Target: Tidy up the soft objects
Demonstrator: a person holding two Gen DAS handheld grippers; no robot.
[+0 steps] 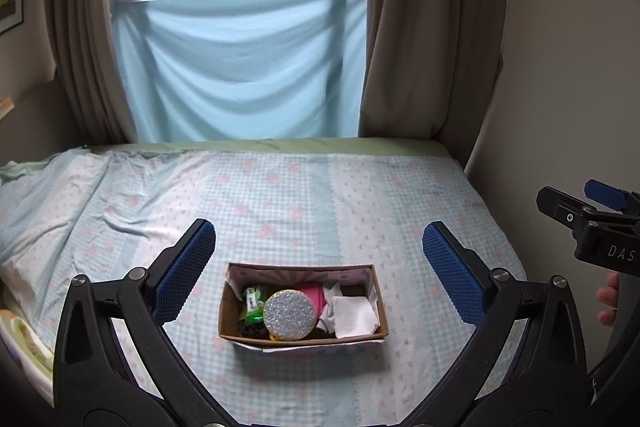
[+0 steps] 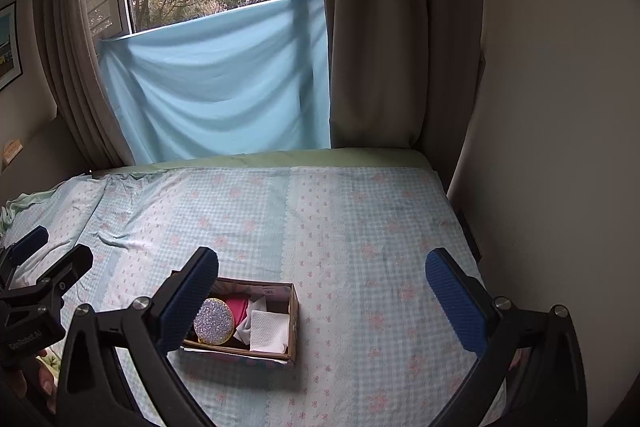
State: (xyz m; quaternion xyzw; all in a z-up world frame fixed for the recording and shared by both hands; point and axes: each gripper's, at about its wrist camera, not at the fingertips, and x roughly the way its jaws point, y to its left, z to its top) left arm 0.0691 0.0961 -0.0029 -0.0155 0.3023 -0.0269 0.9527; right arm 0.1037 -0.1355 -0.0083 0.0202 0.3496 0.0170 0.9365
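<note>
A small cardboard box [image 1: 224, 311] stands on the bed. It holds a round glittery silver sponge [image 1: 290, 314], a folded white cloth [image 1: 354, 315], a pink item [image 1: 314, 295], a green packet [image 1: 253, 303] and something black. My left gripper [image 1: 319, 263] is open and empty, above and just behind the box. My right gripper [image 2: 322, 291] is open and empty, right of the box [image 2: 294, 323], where the sponge [image 2: 215, 321] and white cloth [image 2: 269, 335] show. Its left finger hides the box's left part.
The bed [image 1: 280, 195] has a light blue checked sheet with pink flowers. A wall [image 2: 560, 147] bounds its right side. A window with brown curtains [image 1: 424, 27] and a hanging blue cloth [image 1: 244, 67] stands behind. Rumpled bedding [image 1: 24, 339] lies at the left.
</note>
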